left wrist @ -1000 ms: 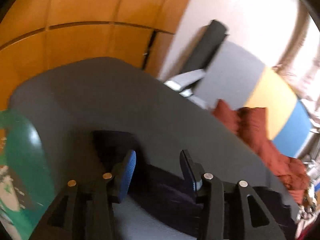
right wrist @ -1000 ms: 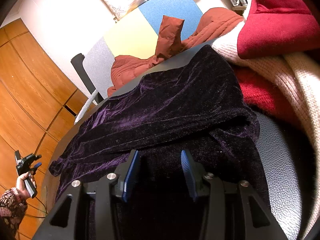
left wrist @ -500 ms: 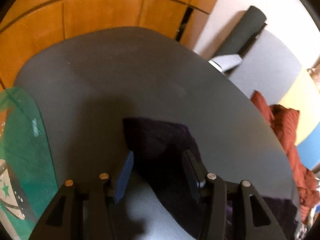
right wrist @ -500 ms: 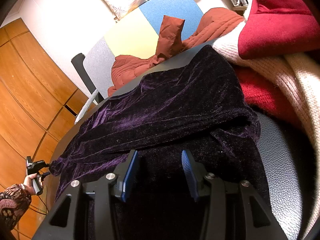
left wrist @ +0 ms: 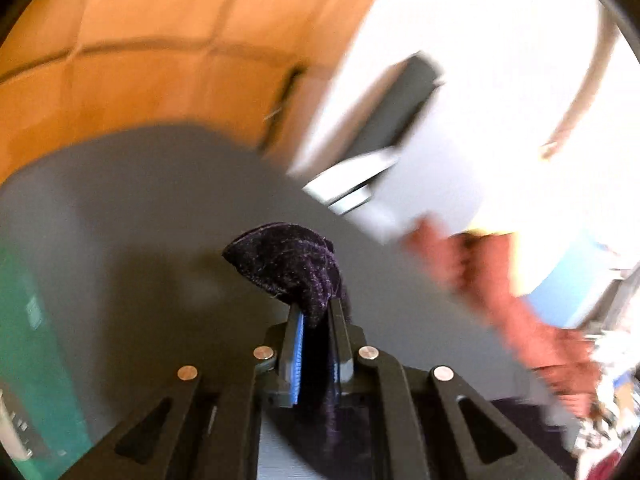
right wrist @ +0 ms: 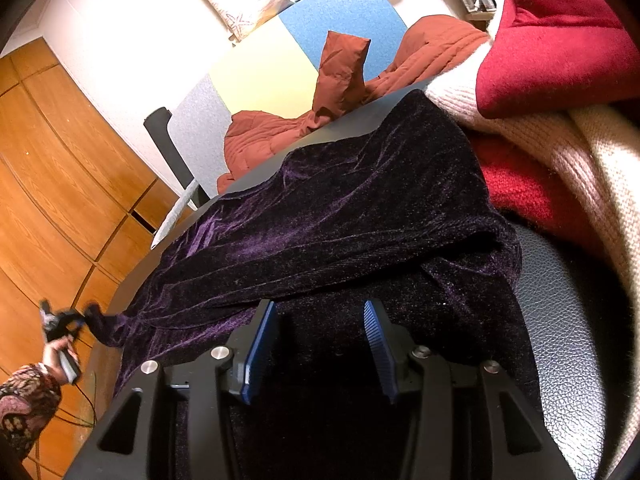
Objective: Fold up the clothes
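A: Fig. legend, L view. What does the left gripper [left wrist: 316, 316] hold?

B: Its jaws are pinched onto one end of the purple velvet garment [left wrist: 290, 264]; the tip bunches up just ahead of the fingertips, rest hangs down betw. them. View is motion-blurred, so the bkgd stays vague.

A: Why hold it there?

B: Judgement: an end or cuff gives a handle to pull the cloth straight or carry it over for a fold. Which of the two, can't tell.

A: R view?

B: Right gripper [right wrist: 320, 344] has jaws spread wide, nothing betw. them, poised directly over the near part of the velvet. The garment spreads ahead of the claw and to its left across the dark table [right wrist: 568, 344], rumpled, with one long lengthwise crease. Prob. the claw is parked there to pin or catch the near edge while the other end is pulled.

A: Far left of that claw?

B: The left gripper again, in a hand [right wrist: 60, 352], with the velvet's far tip drawn out to it.

A: Counts?

B: Grippers: 2. Velvet garment: 1. Right of the claw: a heap of red and cream knitwear [right wrist: 552, 140]; no. of pieces unclear. Ahead, past the table edge: 1 rust quilted jacket [right wrist: 340, 80].
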`<action>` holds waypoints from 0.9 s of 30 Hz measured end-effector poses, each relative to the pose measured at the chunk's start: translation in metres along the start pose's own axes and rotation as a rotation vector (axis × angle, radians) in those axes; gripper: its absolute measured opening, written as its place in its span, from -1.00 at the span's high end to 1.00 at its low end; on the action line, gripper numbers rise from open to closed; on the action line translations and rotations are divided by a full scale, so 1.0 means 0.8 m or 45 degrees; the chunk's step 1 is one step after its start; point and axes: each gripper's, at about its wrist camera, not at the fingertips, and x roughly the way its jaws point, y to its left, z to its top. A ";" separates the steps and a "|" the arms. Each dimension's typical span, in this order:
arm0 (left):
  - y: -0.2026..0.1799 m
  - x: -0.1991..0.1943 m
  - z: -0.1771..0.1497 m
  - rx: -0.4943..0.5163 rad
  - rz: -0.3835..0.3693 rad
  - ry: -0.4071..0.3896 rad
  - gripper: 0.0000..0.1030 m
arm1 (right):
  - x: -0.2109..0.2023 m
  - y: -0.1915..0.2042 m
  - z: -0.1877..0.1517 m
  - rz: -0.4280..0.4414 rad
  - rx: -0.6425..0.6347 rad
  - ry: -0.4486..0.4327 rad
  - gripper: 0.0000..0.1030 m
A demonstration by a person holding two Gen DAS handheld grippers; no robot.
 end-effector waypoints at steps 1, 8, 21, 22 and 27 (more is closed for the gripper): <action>-0.026 -0.015 0.008 0.039 -0.099 -0.032 0.82 | 0.000 0.000 0.000 0.001 0.001 -0.001 0.08; -0.247 -0.112 -0.025 0.390 -0.735 -0.003 0.81 | -0.001 -0.001 0.000 0.009 0.008 -0.003 0.08; -0.427 -0.052 -0.286 0.751 -0.892 0.427 0.13 | -0.001 -0.001 -0.002 0.034 0.010 -0.003 0.01; -0.419 -0.051 -0.293 0.754 -0.881 0.433 0.13 | -0.001 -0.001 -0.002 0.036 0.008 -0.002 0.00; -0.378 -0.045 -0.326 0.769 -0.823 0.462 0.13 | -0.002 0.005 -0.001 0.017 -0.012 0.004 -0.03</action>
